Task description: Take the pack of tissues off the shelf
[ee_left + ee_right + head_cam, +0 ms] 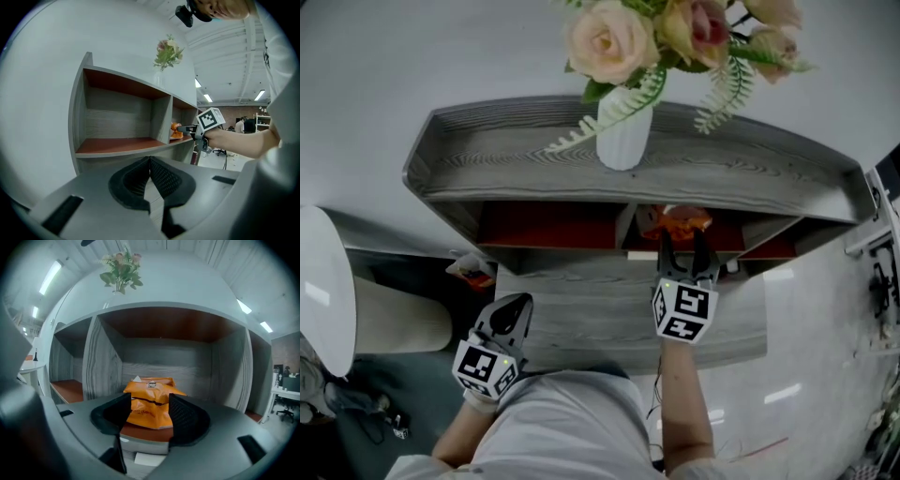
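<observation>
An orange pack of tissues (680, 220) (149, 405) lies on the red floor of the middle compartment of a grey wooden shelf (534, 169). My right gripper (682, 244) (149, 401) is open at the front of that compartment. Its jaws stand on either side of the pack's near end and the pads do not press on it. In the left gripper view the pack (176, 131) shows just beyond the right gripper (190, 129). My left gripper (511, 317) (150, 161) is shut and empty, held low in front of the shelf's left compartment.
A white vase of pink roses (623, 131) stands on the shelf top above the divider. The left compartment (117, 140) holds nothing. A white rounded object (319, 291) is at the far left, with a small orange-and-white item (473, 270) near it. A pale counter (825, 328) lies at the right.
</observation>
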Tool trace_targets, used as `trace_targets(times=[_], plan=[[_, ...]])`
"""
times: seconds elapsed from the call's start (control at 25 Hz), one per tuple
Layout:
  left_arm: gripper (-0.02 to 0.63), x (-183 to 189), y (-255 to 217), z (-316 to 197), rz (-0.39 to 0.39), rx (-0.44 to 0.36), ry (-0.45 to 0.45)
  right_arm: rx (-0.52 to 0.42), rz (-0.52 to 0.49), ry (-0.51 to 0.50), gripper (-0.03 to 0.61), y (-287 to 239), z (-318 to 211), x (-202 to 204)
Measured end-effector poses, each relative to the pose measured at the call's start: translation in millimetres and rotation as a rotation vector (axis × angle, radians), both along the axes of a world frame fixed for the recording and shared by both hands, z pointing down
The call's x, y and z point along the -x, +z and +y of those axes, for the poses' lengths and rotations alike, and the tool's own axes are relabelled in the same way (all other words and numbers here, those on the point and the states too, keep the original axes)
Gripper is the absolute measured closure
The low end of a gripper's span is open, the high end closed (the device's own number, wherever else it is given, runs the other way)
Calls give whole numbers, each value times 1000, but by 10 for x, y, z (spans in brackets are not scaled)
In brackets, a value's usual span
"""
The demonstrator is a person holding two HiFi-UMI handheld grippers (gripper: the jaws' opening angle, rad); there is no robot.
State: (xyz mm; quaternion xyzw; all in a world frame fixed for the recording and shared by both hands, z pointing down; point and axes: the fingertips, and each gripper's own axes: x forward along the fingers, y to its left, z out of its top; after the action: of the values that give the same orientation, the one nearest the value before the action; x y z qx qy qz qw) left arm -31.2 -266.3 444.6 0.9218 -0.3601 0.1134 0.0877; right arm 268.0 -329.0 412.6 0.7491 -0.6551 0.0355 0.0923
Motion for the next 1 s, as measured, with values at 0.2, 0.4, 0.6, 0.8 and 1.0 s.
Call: trace_targets(times=[0.2,0.4,0.6,0.8,1.0], plan=[[597,15,29,-81,-15,8,-39,11,-14,-25,370,79,-187,-22],[597,25,70,-98,-24,15,-60,16,-11,-27,482,142,-258,-32],[597,63,89,-73,-31,15,-73,15,-5,-35,532,152,-258,3],[597,93,47,2,-32,8,-73,-2,12,-15,546,74,-145,10],[597,119,19,116,-20,-5,-58,-24,19,14,551,-31,72,2]])
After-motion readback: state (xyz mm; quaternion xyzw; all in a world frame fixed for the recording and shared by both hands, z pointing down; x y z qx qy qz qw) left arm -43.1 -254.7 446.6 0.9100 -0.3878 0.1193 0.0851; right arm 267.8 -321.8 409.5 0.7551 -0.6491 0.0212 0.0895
